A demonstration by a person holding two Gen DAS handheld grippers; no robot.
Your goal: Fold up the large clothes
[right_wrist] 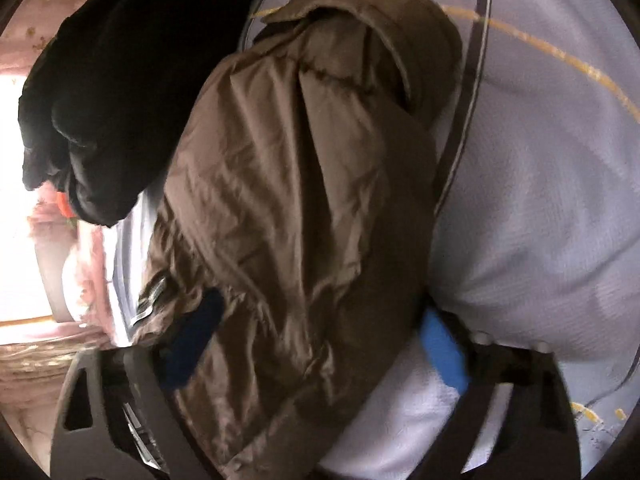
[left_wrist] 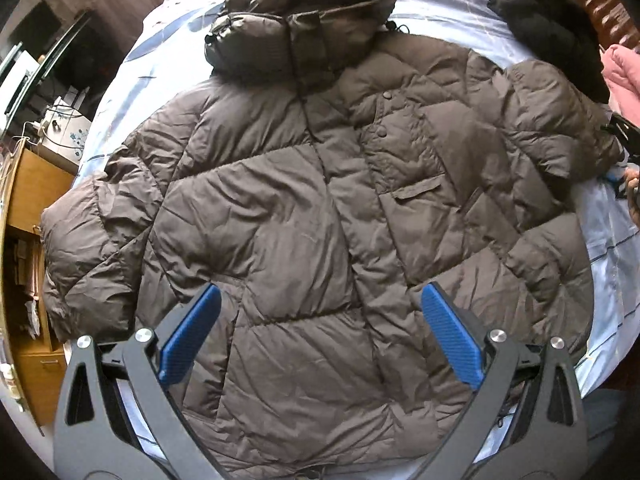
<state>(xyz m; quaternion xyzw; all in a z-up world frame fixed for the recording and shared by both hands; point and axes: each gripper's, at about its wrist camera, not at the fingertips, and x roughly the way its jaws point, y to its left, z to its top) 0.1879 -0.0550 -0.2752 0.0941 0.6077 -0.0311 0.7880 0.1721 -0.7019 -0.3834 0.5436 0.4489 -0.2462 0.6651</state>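
Note:
A large brown hooded puffer jacket point(left_wrist: 312, 208) lies front up and spread flat on the bed, hood at the far end, both sleeves out to the sides. My left gripper point(left_wrist: 320, 300) hovers open above the jacket's lower front, blue pads wide apart, holding nothing. My right gripper point(right_wrist: 320, 320) is at the jacket's right sleeve point(right_wrist: 296, 184). Its jaws stand wide open on either side of the sleeve, which passes between the blue pads point(right_wrist: 444, 352). The right gripper also shows at the right edge of the left wrist view point(left_wrist: 624, 148).
The bed has a pale blue sheet point(left_wrist: 612, 248). A black garment point(left_wrist: 548, 12) point(right_wrist: 120, 80) lies at the bed's far right corner, beside pink bedding point(left_wrist: 624, 76). A wooden cabinet point(left_wrist: 32, 208) stands left of the bed.

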